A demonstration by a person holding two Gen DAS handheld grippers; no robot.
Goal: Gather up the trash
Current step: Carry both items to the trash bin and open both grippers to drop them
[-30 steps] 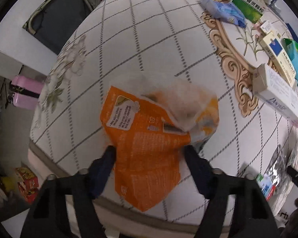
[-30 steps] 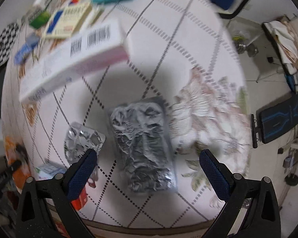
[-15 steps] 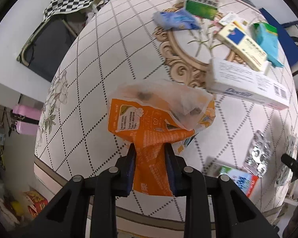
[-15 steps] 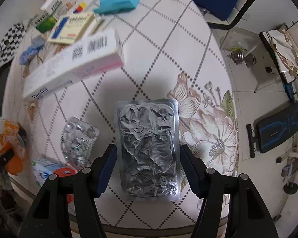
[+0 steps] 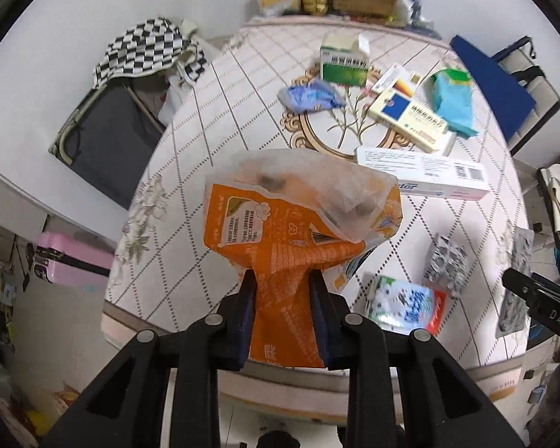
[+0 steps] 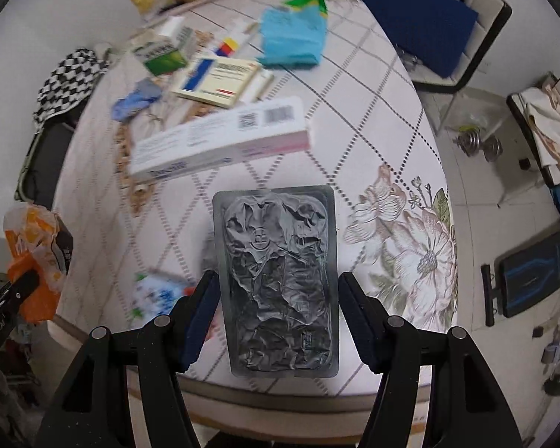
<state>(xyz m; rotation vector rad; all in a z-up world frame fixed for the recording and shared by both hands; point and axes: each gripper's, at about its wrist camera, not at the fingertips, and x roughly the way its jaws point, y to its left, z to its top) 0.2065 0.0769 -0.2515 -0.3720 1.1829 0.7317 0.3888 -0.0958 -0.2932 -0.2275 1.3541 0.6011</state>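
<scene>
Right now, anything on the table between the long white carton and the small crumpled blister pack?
Nothing. In the left wrist view, only bare checked tablecloth lies between the long white carton and the small crumpled blister pack.

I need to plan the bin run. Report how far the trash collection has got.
Done: nothing visibly binned.
In hand: left gripper clamps the orange bag; right gripper grips the foil blister sheet.
Left: small blister pack, blue-and-white wrapper, boxes further back.
</scene>
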